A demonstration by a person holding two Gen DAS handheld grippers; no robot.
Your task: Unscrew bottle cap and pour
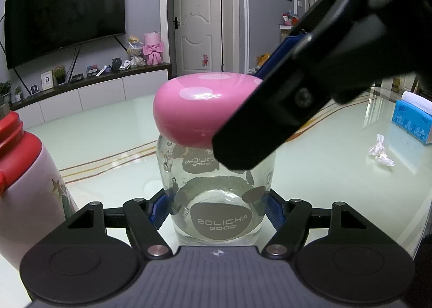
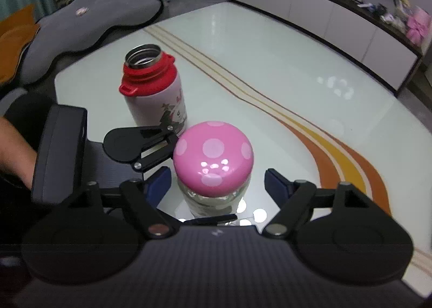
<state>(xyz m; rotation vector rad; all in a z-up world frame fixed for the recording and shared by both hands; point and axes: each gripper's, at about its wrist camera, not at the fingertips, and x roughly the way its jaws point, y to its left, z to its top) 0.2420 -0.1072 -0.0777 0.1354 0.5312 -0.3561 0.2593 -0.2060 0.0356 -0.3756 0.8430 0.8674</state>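
1. Left tongs [image 1: 217, 213], at bottom centre of the left wrist view, clamp the glass bottle [image 1: 216, 186] standing on the surface [image 1: 108, 132]; its pink cap [image 1: 199, 108] is on.
2. Right tongs [image 2: 218, 182], in the lower middle of the right wrist view, stand apart beside the cap [image 2: 213, 156], not touching it.

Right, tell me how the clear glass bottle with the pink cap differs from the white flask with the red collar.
The clear glass bottle is see-through; the white flask with the red collar is opaque and printed. The bottle still wears its pink spotted cap; the flask's steel mouth stands open. The left gripper clamps the bottle; nothing holds the flask. Both stand upright on the glossy table.
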